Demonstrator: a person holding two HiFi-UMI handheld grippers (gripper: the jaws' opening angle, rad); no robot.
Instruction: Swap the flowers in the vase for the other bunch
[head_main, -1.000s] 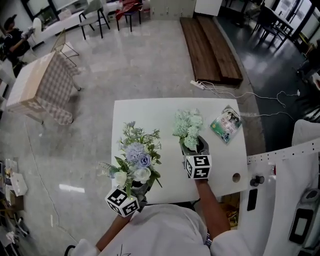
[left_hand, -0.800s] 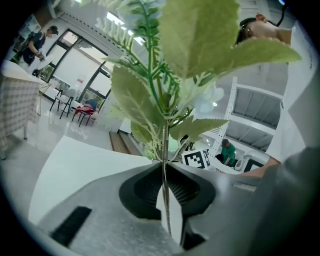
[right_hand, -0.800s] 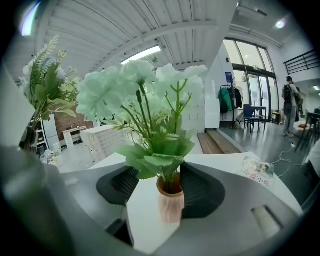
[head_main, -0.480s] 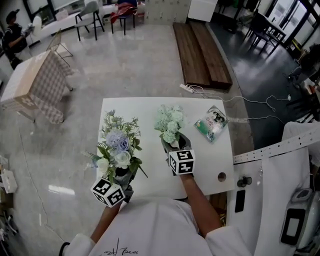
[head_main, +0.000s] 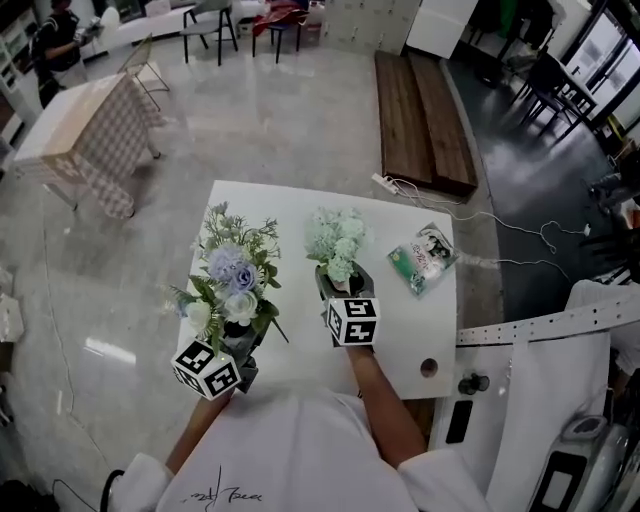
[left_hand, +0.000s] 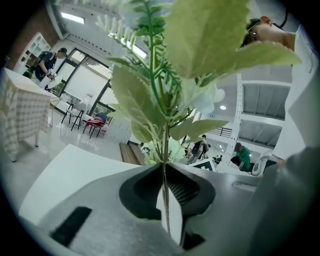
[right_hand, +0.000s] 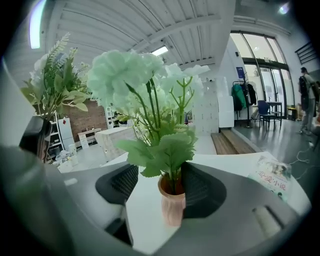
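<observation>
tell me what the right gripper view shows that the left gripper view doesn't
Only the right gripper view: a small pink vase standing between the jaws of the right gripper, which have just been opening, and a booklet lying further right. Only the left gripper view: the left gripper shut on the thin stem of the leafy bunch. Both: the white table.

Table (head_main: 290, 205): vase (right_hand: 172, 204) (pink), booklet (head_main: 424, 257).

booklet (head_main: 425, 258) on white table (head_main: 290, 205) | wooden planks (head_main: 422, 110) on floor | checked-cloth table (head_main: 80, 135) far left
</observation>
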